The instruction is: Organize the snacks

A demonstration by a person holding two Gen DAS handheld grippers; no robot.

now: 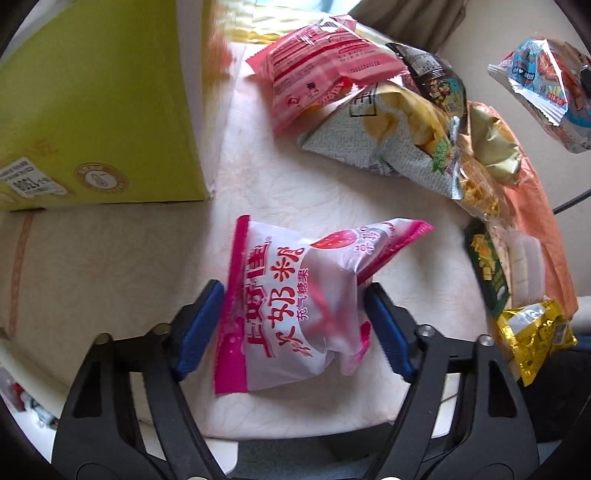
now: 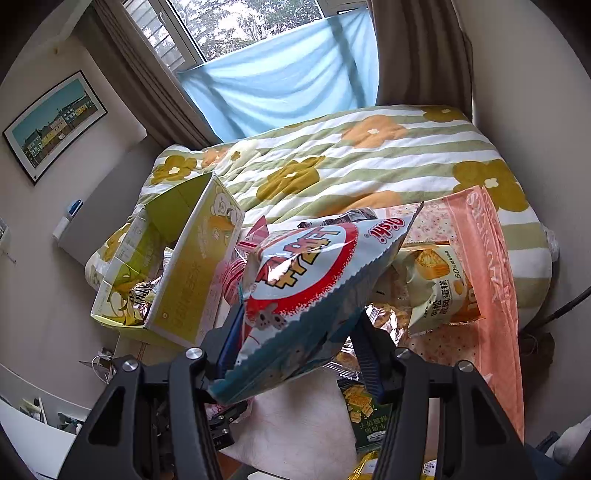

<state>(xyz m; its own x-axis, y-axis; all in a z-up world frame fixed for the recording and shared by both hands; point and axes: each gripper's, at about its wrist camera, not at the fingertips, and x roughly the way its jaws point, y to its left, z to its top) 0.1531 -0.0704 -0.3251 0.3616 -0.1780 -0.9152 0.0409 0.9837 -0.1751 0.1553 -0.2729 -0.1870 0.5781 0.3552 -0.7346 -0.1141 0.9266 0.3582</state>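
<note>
L gripper (image 1: 293,325) straddles pink bag (image 1: 295,306), long axis 12–6, pads on both flanks but can't tell if clamped; R gripper (image 2: 299,343) clenched on Oishi bag (image 2: 310,284), box (image 2: 173,273) at 10 o'clock.

Glossy plastic snack bag (image 1: 295,306) — matt cardboard box (image 1: 99,110)

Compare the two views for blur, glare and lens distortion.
Left wrist: the yellow-green box smears at its upper right edge, and straight edges bow toward the dark round rim. Right wrist: sharper, with glare on the Oishi bag and a bright window.
</note>
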